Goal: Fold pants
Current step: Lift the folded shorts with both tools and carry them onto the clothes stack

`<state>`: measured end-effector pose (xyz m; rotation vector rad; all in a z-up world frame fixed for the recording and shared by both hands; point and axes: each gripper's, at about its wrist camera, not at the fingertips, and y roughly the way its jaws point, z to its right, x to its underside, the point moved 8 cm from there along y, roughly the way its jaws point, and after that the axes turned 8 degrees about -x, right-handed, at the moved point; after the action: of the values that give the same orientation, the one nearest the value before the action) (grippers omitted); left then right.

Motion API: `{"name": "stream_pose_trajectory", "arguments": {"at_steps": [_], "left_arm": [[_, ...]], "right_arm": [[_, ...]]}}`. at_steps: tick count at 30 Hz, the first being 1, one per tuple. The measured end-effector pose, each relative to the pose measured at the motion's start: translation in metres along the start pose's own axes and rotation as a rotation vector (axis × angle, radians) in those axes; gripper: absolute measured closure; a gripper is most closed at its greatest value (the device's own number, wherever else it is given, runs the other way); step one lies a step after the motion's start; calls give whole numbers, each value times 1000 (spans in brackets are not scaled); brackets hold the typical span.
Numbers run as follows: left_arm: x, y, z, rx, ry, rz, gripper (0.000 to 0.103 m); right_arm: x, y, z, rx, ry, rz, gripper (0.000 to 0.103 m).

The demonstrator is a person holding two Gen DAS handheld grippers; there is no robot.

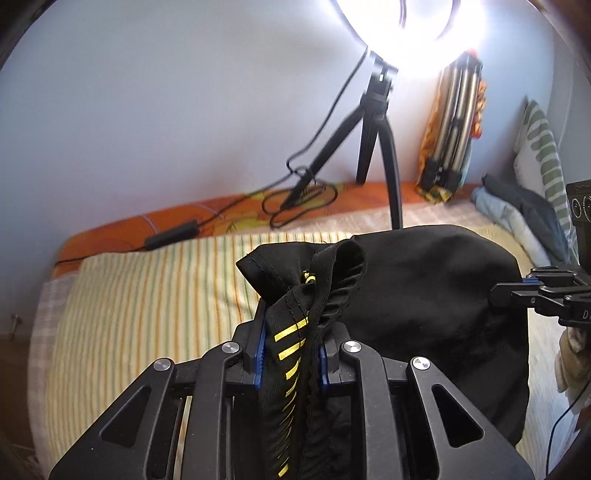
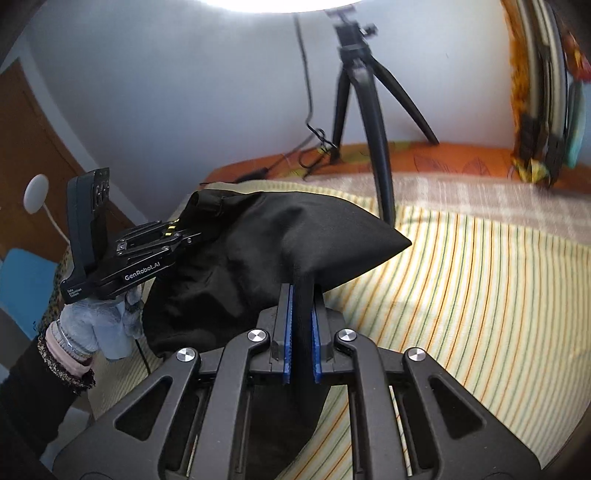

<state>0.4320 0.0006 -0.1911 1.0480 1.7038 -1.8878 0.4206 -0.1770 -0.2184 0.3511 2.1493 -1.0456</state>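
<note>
Black pants [image 1: 424,295] with a yellow-striped side band hang above the striped bed cover [image 1: 147,295]. My left gripper [image 1: 291,332] is shut on the pants' elastic waistband and striped band, which bunch up between its blue pads [image 1: 260,354]. My right gripper [image 2: 302,314] is shut on another black edge of the pants [image 2: 258,243], held up off the bed. The left gripper also shows in the right wrist view [image 2: 192,234], the right gripper in the left wrist view [image 1: 496,293]. The cloth stretches between both.
A black tripod [image 1: 373,140] with a bright ring light [image 1: 399,26] stands at the back of the bed, its cable and adapter [image 1: 171,234] lying on the orange sheet. A folded stand [image 1: 454,122] leans on the wall. A pile of clothes [image 1: 517,210] and a pillow [image 1: 543,162] lie at the right.
</note>
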Motion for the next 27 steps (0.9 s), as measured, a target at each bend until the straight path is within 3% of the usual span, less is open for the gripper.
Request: {"name": "stream_pose_trajectory", "arguments": {"at_steps": [15,27], "left_arm": [[-18,-84,12,28,-47,138,85],[-50,-119,70,90,-43,226,86]], "right_arm": [[-11,-65,-49,24,-119,87,94],[-30,-146,-49,94,-180,166,94]]}}
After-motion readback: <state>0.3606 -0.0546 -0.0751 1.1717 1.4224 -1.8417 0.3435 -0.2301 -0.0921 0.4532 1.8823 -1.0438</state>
